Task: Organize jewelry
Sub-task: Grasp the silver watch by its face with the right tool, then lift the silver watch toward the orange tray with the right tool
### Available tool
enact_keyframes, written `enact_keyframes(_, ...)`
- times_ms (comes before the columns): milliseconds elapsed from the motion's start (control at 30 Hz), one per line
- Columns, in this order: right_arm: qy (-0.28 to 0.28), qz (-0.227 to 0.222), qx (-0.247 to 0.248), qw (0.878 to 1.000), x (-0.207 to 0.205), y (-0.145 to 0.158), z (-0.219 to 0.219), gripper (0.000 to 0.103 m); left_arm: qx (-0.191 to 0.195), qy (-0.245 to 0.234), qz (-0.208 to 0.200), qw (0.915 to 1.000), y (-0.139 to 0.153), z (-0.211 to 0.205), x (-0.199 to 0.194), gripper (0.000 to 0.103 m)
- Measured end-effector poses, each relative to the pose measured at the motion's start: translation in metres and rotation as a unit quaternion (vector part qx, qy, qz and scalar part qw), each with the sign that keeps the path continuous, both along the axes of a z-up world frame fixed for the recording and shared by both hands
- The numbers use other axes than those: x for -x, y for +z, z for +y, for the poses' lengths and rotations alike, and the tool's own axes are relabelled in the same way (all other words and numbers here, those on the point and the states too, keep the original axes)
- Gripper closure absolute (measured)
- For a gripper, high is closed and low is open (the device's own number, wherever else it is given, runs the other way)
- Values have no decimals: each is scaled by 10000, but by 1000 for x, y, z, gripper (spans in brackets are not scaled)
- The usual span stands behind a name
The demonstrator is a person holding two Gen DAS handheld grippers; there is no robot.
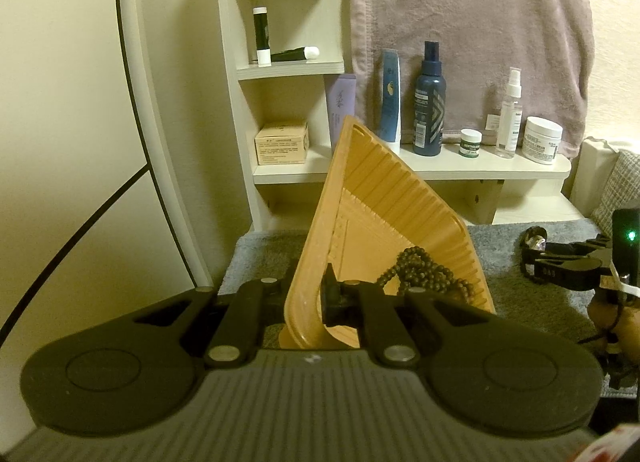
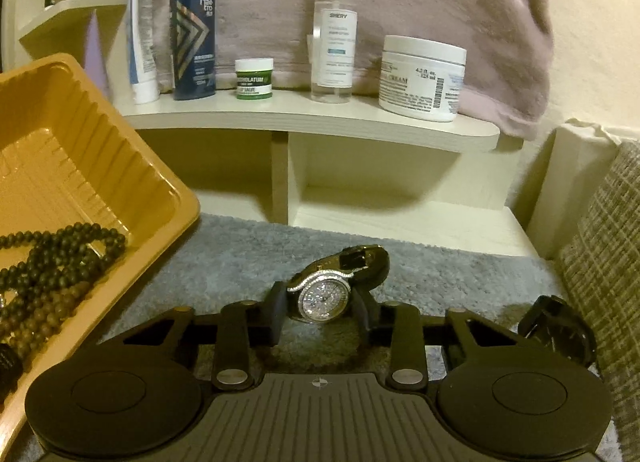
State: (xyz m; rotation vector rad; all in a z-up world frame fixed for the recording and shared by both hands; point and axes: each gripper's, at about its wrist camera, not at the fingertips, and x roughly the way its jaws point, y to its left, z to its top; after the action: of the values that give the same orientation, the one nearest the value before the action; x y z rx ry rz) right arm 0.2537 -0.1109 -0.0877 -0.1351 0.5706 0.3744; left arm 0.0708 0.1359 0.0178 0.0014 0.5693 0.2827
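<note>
My left gripper (image 1: 316,294) is shut on the near rim of an orange ribbed plastic tray (image 1: 384,198) and holds it tilted up on edge. Strings of dark and brown beads (image 1: 424,274) lie in the tray's low corner. In the right wrist view the same tray (image 2: 80,134) sits at the left with the beads (image 2: 60,262) in it. A crystal-faced watch (image 2: 324,296) with a black strap stands on the grey mat (image 2: 440,274). My right gripper (image 2: 322,310) has its pads against both sides of the case. That gripper (image 1: 560,262) also shows at the right edge of the left wrist view.
A second, black watch (image 2: 560,326) lies on the mat by my right finger arm. Behind stands a cream shelf (image 2: 320,118) with bottles, tubes and jars under a hanging towel. A checked cushion (image 2: 600,262) borders the right side. A person's hand (image 1: 616,318) holds the right gripper.
</note>
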Motion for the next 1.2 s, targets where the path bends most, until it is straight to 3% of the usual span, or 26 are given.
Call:
enact_keyframes(567, 185, -185, -111, 9996, 35, 19, -30, 68, 12, 5, -6, 10000, -1, 1, 0, 95)
enact_keyframes(833, 1087, -423, -306, 9927, 61, 46, -28, 68, 4, -4, -5, 10000, -1, 1, 1, 95)
enact_keyframes(1200, 2499, -575, -138, 9665, 91, 64, 17, 68, -2, -10, -6, 10000, 0, 0, 0, 95)
